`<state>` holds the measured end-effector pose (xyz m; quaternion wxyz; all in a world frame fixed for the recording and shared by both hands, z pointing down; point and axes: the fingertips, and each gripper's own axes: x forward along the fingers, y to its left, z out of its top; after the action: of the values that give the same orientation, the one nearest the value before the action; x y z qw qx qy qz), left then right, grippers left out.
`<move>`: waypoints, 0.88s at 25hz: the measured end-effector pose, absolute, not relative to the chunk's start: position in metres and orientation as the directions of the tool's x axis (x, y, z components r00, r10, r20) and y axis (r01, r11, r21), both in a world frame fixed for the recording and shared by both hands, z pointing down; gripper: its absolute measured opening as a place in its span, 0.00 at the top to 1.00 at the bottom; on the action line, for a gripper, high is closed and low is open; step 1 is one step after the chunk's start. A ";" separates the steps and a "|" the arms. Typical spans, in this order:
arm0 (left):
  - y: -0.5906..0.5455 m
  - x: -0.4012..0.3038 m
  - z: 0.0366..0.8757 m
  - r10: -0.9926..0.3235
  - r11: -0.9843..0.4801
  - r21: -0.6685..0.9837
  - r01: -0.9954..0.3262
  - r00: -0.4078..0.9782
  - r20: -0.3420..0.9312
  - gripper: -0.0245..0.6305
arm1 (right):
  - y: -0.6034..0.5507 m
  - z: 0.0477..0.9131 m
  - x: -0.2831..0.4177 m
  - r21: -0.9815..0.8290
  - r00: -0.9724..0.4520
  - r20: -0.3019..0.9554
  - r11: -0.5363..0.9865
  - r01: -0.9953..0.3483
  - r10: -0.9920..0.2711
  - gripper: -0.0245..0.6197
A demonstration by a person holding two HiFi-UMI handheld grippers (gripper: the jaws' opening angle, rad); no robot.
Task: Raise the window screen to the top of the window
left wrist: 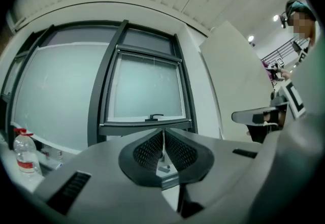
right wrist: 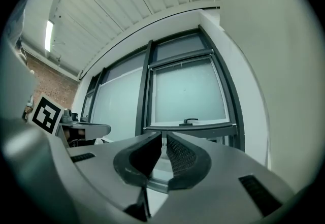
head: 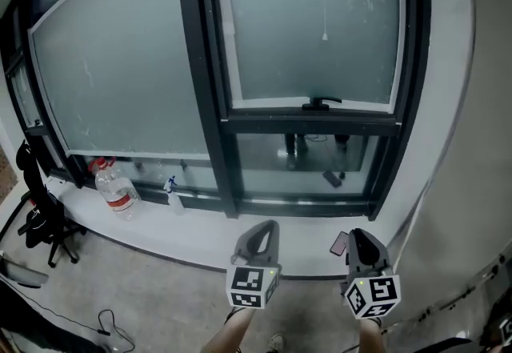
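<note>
The window screen (head: 312, 31) fills the upper part of the right sash inside a dark frame. Its bottom rail carries a black handle (head: 316, 105), and clear glass shows below it. A thin pull cord (head: 324, 37) hangs in front of the screen. Both grippers are low, in front of the sill and well short of the window. My left gripper (head: 267, 226) is shut and holds nothing; my right gripper (head: 358, 236) is shut and empty too. Past the closed left gripper (left wrist: 163, 134) I see the handle (left wrist: 155, 116). The same handle (right wrist: 190, 122) lies beyond the right gripper (right wrist: 164, 137).
A white sill (head: 200, 235) runs under the window. A water bottle (head: 116, 191) and a small spray bottle (head: 171, 191) stand on it at the left; a dark phone-like object (head: 339, 243) lies near my right gripper. A black chair (head: 36, 215) stands at far left.
</note>
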<state>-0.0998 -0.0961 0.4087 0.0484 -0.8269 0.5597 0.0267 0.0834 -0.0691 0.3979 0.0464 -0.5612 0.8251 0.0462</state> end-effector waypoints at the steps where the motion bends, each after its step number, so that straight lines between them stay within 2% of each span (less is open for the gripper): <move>1: -0.080 -0.099 0.411 -0.927 -0.361 -0.044 -0.932 0.364 -0.097 0.94 | -0.053 0.402 0.083 0.015 -0.368 -0.125 0.369 -0.929 -0.922 0.91; 6: 0.009 -0.082 0.427 -0.938 -0.339 -0.029 -0.940 0.340 -0.070 0.94 | 0.038 0.424 0.094 -0.055 -0.363 -0.093 0.369 -0.928 -0.927 0.91; 7: 0.027 -0.080 0.431 -0.940 -0.333 -0.032 -0.942 0.334 -0.061 0.94 | 0.056 0.427 0.096 -0.049 -0.363 -0.082 0.367 -0.929 -0.928 0.95; 11: 0.080 -0.071 0.439 -0.948 -0.314 0.002 -0.949 0.314 -0.043 0.94 | 0.111 0.425 0.101 0.004 -0.367 -0.065 0.368 -0.930 -0.928 0.95; 22: 0.140 -0.061 0.414 -0.937 -0.342 -0.018 -0.939 0.342 -0.075 0.94 | 0.164 0.400 0.096 0.029 -0.371 -0.093 0.370 -0.929 -0.924 0.95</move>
<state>-0.0613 0.1404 0.4144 0.0287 -0.8188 0.5728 0.0257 0.0955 0.1636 0.3996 0.0304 -0.5601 0.8270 0.0381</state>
